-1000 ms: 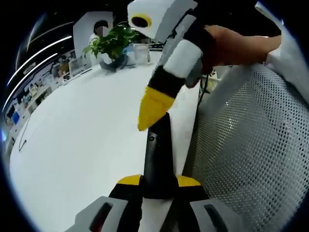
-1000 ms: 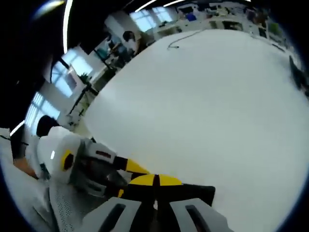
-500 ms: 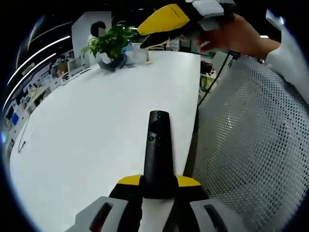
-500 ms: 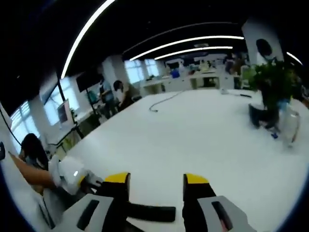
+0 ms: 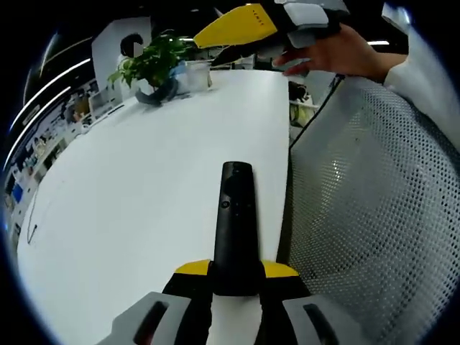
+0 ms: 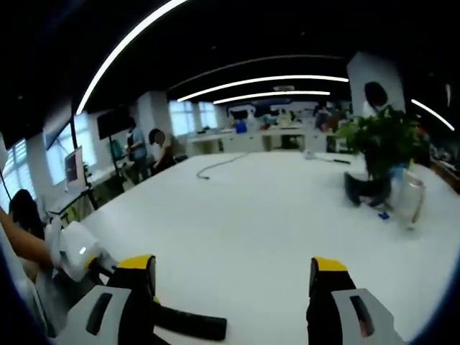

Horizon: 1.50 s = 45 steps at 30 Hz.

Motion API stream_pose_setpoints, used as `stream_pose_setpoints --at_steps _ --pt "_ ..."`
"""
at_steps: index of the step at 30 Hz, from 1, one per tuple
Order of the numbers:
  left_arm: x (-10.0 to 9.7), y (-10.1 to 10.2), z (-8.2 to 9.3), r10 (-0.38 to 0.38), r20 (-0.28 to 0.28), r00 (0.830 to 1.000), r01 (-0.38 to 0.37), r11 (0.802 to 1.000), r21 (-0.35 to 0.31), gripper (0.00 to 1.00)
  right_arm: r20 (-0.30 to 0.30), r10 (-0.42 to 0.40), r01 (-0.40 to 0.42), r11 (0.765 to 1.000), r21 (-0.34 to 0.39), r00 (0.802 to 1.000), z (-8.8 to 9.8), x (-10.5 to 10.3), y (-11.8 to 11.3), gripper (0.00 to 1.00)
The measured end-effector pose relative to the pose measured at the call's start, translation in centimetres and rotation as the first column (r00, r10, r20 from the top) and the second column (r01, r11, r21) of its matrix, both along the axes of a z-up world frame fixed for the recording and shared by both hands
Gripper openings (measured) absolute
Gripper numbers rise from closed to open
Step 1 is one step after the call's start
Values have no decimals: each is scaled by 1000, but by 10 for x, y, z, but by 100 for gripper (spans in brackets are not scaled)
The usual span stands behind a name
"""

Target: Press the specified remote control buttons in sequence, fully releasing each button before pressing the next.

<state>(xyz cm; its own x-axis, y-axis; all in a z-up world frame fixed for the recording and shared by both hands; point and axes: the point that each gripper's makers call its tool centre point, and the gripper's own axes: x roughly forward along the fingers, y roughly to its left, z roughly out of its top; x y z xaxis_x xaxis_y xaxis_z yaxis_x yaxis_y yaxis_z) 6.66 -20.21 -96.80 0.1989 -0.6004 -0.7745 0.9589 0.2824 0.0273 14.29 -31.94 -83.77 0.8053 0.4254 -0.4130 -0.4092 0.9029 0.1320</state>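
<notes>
Here we see the left hand-held gripper [image 5: 237, 277] clamped on the near end of a black remote [image 5: 235, 223], which points out over the white tabletop [image 5: 129, 187]. The right hand-held gripper [image 6: 233, 277] has its jaws spread wide, the remote's end just beside its left jaw. A potted plant [image 5: 151, 68] stands at the far edge.

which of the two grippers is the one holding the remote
The left gripper: its yellow-tipped fingers clamp the lower end of the slim black remote control over the white table. The right gripper is open and empty, raised above the table.
</notes>
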Motion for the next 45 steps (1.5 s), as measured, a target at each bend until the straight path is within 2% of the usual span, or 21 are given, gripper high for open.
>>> stream_pose_setpoints --at_steps 2,8,14,27,38,45 --pt "3 1 1 -11 -4 1000 11 1000 5 23 -2 -8 8 1000 4 1000 0 0 -1 94" --pt "20 5 0 -19 -5 1000 20 999 36 23 -34 13 -12 1000 13 999 -5 -1 2 89" --pt "42 11 2 -35 38 999 33 997 71 23 -42 6 -5 1000 17 999 -6 -1 0 89" --pt "105 18 4 -13 91 996 2 993 117 23 -46 -16 17 999 36 999 -6 0 -5 87" --pt "154 35 4 -38 137 990 11 981 192 23 -54 -11 13 999 32 998 -8 0 -5 85" --pt "186 40 9 -32 161 987 -4 976 216 23 -66 -15 17 999 37 998 -10 0 -6 84"
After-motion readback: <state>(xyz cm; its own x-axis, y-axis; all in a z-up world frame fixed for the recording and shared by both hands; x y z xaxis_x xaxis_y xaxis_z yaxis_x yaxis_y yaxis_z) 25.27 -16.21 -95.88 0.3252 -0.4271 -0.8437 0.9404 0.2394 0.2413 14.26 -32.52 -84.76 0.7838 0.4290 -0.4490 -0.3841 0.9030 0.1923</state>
